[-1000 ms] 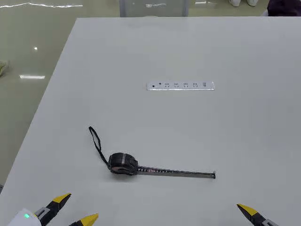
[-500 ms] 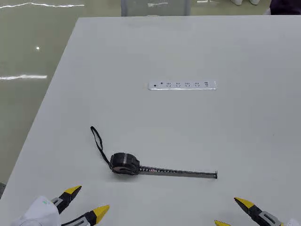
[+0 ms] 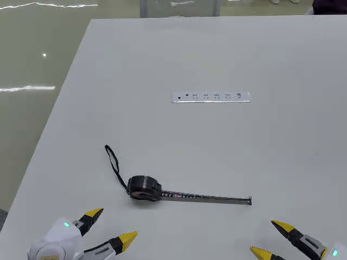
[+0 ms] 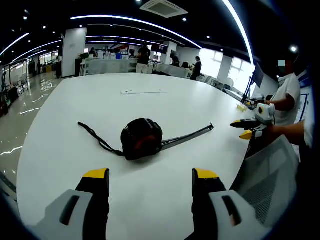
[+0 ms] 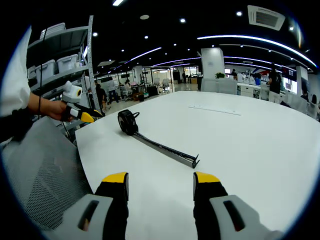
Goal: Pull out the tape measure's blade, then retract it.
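A black tape measure lies on the white table, its blade drawn out to the right and ending in a hook. A black wrist strap trails to its upper left. My left gripper is open at the near left, just short of the case. My right gripper is open at the near right, short of the blade's hook. Nothing is between either pair of yellow-tipped fingers.
A white power strip lies flat further back on the table. The table's left edge drops to a glossy floor. A mesh chair back stands close to the near edge.
Both grippers have come further forward over the table toward the tape measure. The tape measure has not moved.
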`<state>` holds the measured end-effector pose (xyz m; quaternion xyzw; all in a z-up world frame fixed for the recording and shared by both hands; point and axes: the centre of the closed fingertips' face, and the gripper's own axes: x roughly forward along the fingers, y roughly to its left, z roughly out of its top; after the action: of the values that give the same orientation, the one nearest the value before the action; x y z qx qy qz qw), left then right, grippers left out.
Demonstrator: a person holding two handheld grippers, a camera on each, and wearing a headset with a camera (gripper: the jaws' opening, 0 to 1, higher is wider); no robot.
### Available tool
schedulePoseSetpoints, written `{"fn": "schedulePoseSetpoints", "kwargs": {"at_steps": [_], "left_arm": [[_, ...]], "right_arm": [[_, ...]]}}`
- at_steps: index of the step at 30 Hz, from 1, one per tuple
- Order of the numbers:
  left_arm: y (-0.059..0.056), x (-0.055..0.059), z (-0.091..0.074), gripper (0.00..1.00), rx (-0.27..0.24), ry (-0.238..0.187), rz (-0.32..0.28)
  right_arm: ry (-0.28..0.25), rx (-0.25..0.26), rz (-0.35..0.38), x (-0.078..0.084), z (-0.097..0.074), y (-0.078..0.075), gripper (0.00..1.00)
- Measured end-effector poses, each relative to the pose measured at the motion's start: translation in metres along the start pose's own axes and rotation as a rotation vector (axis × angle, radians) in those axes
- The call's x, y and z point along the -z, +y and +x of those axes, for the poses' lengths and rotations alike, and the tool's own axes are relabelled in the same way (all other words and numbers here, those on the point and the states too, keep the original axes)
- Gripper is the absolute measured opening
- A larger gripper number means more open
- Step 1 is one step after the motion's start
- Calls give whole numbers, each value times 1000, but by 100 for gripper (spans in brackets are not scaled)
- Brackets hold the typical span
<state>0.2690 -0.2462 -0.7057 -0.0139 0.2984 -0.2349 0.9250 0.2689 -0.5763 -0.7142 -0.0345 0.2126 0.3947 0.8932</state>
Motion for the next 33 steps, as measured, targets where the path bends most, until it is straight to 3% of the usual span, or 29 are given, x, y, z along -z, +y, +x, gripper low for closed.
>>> {"fn": "schedulePoseSetpoints", "kwargs": {"at_steps": [9, 33], "left_arm": [[1, -11, 10, 66, -11, -3, -13], [3, -19, 31, 70, -79, 21, -73]], "right_arm": [[5, -17, -14, 0, 4, -4, 52], [24, -59, -47, -3, 15, -18, 51]]}}
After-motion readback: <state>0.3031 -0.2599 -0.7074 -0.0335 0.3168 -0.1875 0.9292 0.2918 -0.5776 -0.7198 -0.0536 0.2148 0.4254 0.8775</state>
